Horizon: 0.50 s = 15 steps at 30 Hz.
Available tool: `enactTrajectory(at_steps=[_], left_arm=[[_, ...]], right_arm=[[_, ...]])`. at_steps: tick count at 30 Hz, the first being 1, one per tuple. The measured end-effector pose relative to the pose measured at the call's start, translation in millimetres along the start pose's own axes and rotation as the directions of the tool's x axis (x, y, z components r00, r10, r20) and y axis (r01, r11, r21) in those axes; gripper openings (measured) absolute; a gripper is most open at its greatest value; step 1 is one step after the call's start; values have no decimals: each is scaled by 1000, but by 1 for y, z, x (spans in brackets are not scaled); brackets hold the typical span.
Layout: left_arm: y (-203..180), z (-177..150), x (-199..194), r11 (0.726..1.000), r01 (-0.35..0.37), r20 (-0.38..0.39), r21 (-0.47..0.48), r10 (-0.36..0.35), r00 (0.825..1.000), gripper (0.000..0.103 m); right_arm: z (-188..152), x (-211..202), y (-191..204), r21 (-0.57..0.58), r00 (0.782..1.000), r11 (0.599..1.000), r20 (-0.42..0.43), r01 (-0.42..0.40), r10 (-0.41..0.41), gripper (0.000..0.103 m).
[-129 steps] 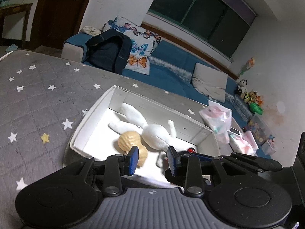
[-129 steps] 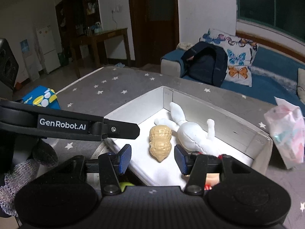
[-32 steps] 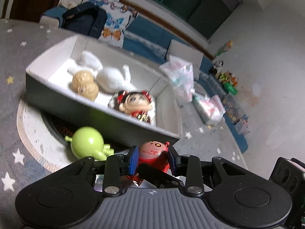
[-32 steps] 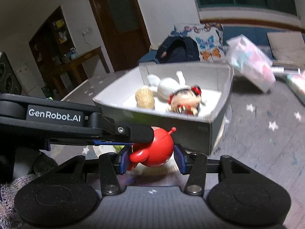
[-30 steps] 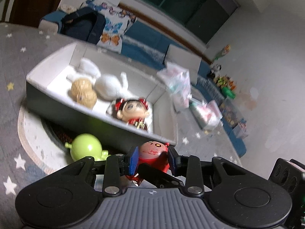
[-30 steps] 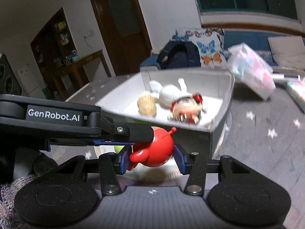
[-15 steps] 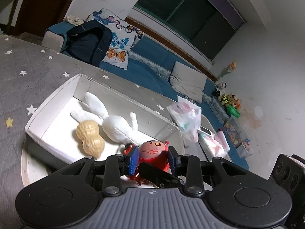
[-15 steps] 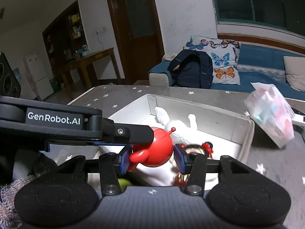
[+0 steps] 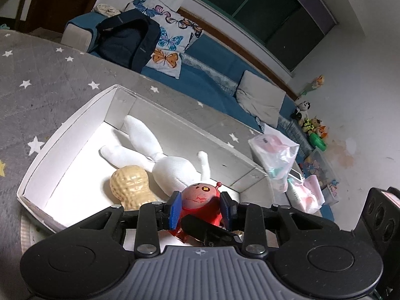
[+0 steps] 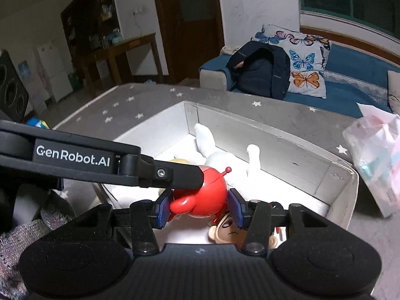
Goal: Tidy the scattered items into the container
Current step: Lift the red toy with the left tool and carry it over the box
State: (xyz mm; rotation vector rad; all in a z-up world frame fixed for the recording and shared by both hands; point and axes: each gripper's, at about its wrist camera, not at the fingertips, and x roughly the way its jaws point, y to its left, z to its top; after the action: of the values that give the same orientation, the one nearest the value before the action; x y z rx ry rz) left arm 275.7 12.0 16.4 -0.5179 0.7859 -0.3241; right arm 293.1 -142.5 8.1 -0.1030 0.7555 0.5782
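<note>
Both grippers are shut on one red round doll [image 9: 200, 205], held above the near end of the white box [image 9: 62, 127]. My left gripper [image 9: 200, 208] pinches it by the sides, face up. My right gripper [image 10: 198, 206] grips the same red doll [image 10: 202, 196] from the other side. Inside the box lie a white plush rabbit [image 9: 172, 165], a tan peanut toy [image 9: 131, 186] and, under my right gripper, a big-headed doll with dark hair [image 10: 228, 227]. The left gripper's arm [image 10: 75, 160] crosses the right wrist view.
The box sits on a grey star-patterned mat [image 9: 37, 75]. A pink plastic bag [image 9: 275, 155] lies just beyond the box's right end. A blue sofa with a dark backpack [image 9: 125, 40] and butterfly cushions stands behind.
Both grippers have lifted the red doll from the mat beside the box and carried it over the box's near wall. The green toy has dropped out of view.
</note>
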Motion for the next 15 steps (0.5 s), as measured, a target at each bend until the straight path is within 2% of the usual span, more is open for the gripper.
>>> enactTrajectory(at_steps=[15], left_arm=[[8,2,13,999,-40,-16,28,41,999,35]], right_arm=[[7,24,13,-177,996,984,-83,15,-30,48]])
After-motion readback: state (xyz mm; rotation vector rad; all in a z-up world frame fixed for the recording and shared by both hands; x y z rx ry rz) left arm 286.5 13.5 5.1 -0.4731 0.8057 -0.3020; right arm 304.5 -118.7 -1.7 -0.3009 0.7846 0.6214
